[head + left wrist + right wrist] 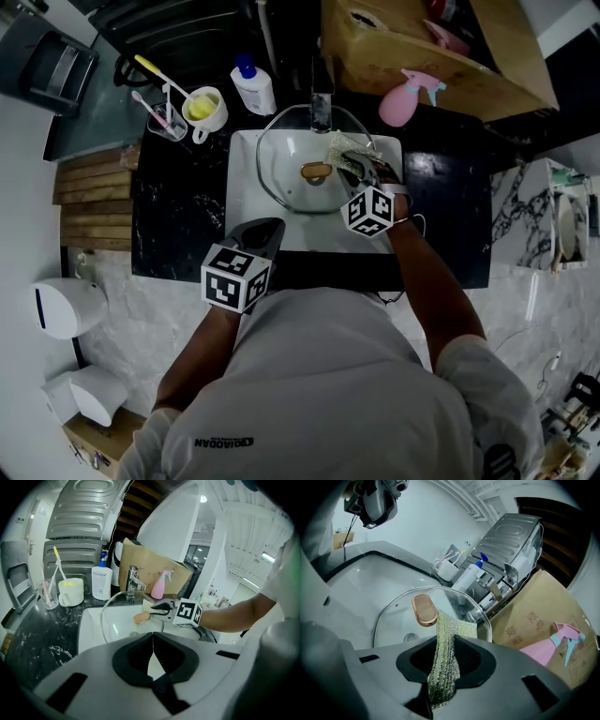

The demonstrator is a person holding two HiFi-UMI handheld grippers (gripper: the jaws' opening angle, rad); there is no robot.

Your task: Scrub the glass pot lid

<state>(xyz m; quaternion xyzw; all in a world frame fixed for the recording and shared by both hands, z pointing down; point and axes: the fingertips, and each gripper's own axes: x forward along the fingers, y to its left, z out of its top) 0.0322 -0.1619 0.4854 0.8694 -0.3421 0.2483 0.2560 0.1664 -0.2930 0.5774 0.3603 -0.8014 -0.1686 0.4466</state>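
The glass pot lid (286, 159) leans in the white sink (246, 211), its copper knob (316, 172) facing me. My right gripper (361, 172) is shut on a silvery-green mesh scrubbing cloth (347, 150), which rests against the lid's right side by the knob. In the right gripper view the cloth (445, 658) hangs between the jaws and lies over the lid (398, 616) next to the knob (423, 610). My left gripper (261, 234) is shut and holds nothing. It hovers at the sink's front edge, apart from the lid (117, 616).
A faucet (321, 98) stands behind the sink. On the black counter (178, 206) at the back left are a soap bottle (253, 86), a mug (204, 108) and a glass of brushes (164, 120). A pink spray bottle (408, 98) leans on a cardboard box (422, 47).
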